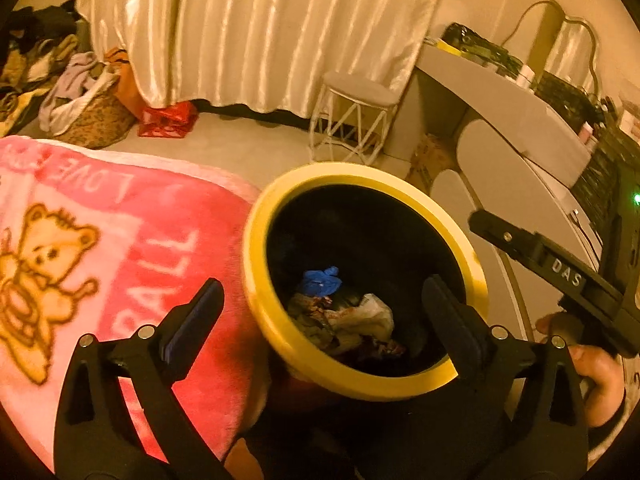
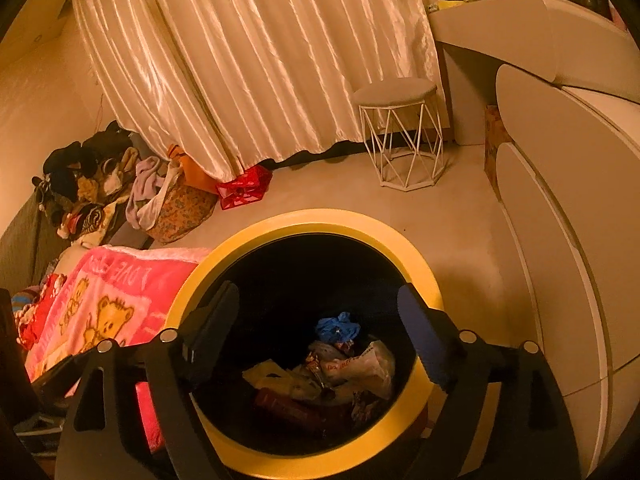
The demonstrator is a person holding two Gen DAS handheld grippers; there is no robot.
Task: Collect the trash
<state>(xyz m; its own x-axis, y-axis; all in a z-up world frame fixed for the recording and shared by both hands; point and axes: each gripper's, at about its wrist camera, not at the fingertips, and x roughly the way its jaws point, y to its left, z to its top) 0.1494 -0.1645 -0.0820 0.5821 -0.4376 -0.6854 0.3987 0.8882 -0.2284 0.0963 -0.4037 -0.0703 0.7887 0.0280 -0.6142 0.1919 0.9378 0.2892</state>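
Over the yellow-rimmed bin (image 2: pixel 304 462), we are finishing a drop, both grippers' fingers (image 1: pixel 452 312) wide and empty, trash (image 2: pixel 340 368) lying at six o'clock inside; next we are seeking more litter.

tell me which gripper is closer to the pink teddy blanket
Left. The left gripper has one finger over the pink blanket's edge; the right gripper sits over the yellow-rimmed bin, blanket off to its side.
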